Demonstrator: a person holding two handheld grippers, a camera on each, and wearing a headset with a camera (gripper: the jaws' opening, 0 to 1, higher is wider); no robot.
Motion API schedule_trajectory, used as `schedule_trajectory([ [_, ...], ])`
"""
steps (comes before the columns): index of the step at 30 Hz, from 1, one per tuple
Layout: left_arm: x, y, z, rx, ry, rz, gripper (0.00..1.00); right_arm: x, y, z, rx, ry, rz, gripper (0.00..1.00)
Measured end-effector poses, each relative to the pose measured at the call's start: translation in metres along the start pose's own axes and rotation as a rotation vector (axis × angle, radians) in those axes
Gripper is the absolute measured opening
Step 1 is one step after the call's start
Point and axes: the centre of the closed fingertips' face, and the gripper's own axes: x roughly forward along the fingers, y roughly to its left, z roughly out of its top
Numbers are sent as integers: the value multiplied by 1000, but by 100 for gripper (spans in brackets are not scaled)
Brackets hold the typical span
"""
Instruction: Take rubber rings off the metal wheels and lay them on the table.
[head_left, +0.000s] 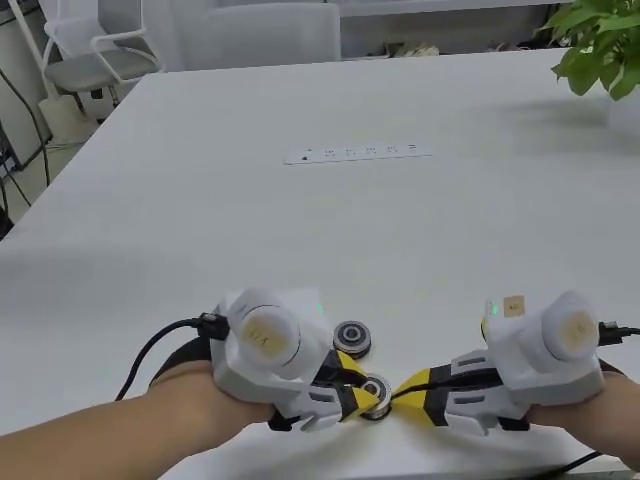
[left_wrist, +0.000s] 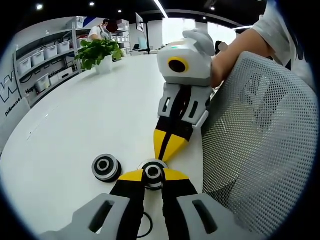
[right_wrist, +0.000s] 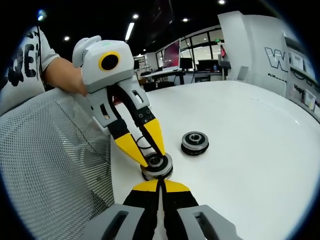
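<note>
Facing each other across a white table (head_left: 400, 230), two hand-held tools meet at one metal wheel (right_wrist: 156, 164). The left gripper (left_wrist: 152, 176) has its yellow-tipped jaws parted just enough to clamp that wheel between them. The right gripper (right_wrist: 160, 184), jaws pressed together, touches its tips to the wheel's near rim; whether they pinch any rubber cannot be told. A second wheel (left_wrist: 106, 167) sits just left of the left gripper's tips, clear of both.
</note>
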Motion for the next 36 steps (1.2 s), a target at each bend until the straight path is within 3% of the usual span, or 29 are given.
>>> schedule_trajectory([
  [9, 0, 1, 0, -5, 0, 1, 7, -2, -2, 2, 123, -38, 3, 0],
  [19, 1, 1, 0, 0, -1, -1, 7, -4, -3, 3, 215, -47, 5, 0],
  [28, 1, 1, 1, 1, -2, -2, 7, -5, -3, 3, 246, -52, 6, 0],
  [36, 1, 1, 1, 1, -2, -1, 7, -7, -3, 6, 316, -73, 17, 0],
])
